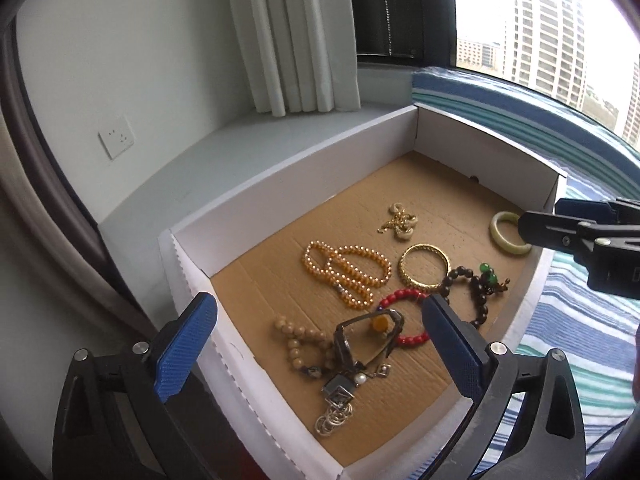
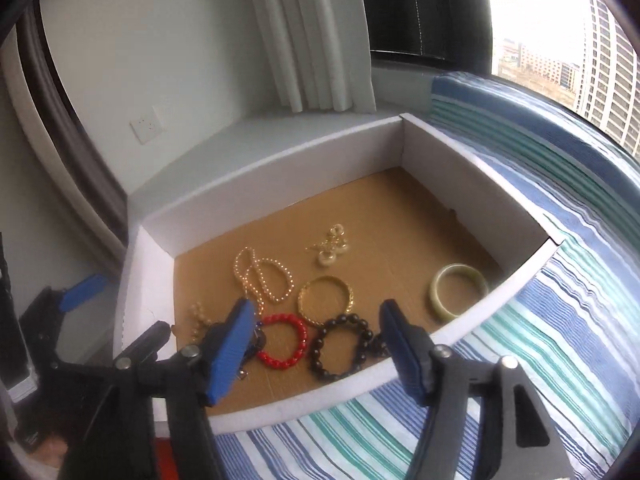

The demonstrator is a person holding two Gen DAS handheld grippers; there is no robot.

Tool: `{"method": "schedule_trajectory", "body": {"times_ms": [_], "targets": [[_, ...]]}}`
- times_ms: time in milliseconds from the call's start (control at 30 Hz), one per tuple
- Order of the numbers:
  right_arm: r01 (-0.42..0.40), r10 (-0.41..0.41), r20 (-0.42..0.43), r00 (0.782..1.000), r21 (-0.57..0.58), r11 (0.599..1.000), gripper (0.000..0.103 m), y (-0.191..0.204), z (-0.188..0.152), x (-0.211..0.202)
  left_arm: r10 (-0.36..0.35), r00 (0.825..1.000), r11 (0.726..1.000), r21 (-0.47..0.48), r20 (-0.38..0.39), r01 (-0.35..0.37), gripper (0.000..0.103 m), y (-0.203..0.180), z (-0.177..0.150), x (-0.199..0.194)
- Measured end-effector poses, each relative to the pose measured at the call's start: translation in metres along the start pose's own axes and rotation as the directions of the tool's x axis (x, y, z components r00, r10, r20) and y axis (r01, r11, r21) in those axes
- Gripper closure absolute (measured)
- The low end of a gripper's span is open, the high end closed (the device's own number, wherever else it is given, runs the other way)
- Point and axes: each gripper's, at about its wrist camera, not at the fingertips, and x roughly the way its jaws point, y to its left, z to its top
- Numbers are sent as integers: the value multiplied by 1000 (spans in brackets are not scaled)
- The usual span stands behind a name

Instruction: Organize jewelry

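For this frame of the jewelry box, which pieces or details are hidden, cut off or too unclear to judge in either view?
- Red bead bracelet: left wrist view, partly behind the watch and a blue finger.
- Pale green bangle: left wrist view, the right gripper covers one side.
- Watch and silver pieces: right wrist view, behind the right gripper's finger.
- Gold charms: both views, too small to identify.

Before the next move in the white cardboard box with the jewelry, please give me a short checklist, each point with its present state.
1. Left hand-held gripper open and holding nothing: ok.
2. Right hand-held gripper open and holding nothing: ok.
3. All jewelry inside the white cardboard box: ok.
4. Pale green jade bangle lies apart from the other pieces: ok.
5. Red bead bracelet free of the dark metal pendant tangle: not ok, they overlap.
6. Gold metal bangle clear of the dark brown bead bracelet: cannot tell.
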Motion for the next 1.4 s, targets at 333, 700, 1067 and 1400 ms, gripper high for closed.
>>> {"method": "schedule_trajectory", "body": {"times_ms": [333,700,1067,1400], "targets": [[81,-79,22,997,-101,992,21,14,-9,-6,-3,997,999,-43,-78,0,1,-2,-1,-1],[121,-123,-6,992,-149,982,21,29,-8,-10,-71,986,986,-158,-151,47,1,20,2,2],[110,-106,37,994,-116,987,21,25,-4,-26,34,993,982,-181,-113,-54,0,28,2,-11],[113,-113,0,994,-87,990,21,18,0,-28,18,988,980,-191,-154,-47,0,29,5,-12]]}}
